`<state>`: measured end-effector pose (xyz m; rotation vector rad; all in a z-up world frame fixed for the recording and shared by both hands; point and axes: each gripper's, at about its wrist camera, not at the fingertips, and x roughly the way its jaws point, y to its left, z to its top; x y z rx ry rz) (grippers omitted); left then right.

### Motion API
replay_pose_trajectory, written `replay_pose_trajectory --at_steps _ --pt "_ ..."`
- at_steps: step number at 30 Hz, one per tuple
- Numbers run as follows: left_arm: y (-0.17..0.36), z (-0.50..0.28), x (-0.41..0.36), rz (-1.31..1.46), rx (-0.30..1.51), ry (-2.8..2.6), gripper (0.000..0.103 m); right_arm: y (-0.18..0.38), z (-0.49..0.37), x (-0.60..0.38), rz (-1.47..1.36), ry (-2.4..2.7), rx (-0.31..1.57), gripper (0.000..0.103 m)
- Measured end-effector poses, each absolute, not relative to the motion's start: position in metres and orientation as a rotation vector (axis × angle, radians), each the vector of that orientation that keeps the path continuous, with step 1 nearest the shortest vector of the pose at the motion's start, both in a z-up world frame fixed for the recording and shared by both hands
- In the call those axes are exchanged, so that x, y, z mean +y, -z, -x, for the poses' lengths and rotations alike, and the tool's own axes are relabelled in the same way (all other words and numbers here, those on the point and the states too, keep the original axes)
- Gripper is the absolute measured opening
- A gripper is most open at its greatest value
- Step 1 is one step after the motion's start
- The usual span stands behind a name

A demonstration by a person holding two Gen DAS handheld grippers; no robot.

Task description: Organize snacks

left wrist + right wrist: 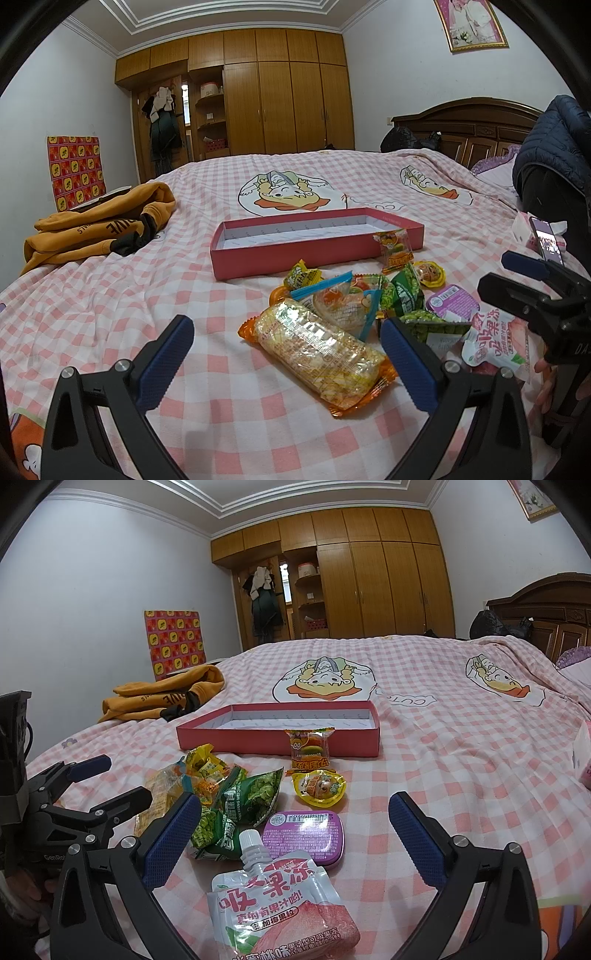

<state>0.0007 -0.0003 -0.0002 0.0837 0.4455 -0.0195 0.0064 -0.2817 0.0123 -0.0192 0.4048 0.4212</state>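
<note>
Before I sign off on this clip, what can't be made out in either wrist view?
- Jelly pouch: its lower part is cut off by the bottom edge of the right wrist view.
- Snacks low in the pile: overlapped by other packets in both views, so no count.
- Pink box floor: its near wall hides the front strip.
- Print on the purple tin: too small to read.
- Phone screen: blurred, left wrist view.

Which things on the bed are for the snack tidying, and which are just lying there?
For the job: red box, jelly pouch, purple tin, green pea packets, long orange bar, small gummy packs, both open grippers.

Just lying about: orange hoodie, phone, dark jacket.
</note>
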Motion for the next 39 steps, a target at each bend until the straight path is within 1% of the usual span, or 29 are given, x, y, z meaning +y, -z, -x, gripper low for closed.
replay_pose_trajectory --at_steps 39 --pt "0.0032 -0.0007 -0.0037 -0.089 0.449 0.029 0.103 -0.0111 -0.0069 -0.2803 0.021 -0.42 0.408 0.103"
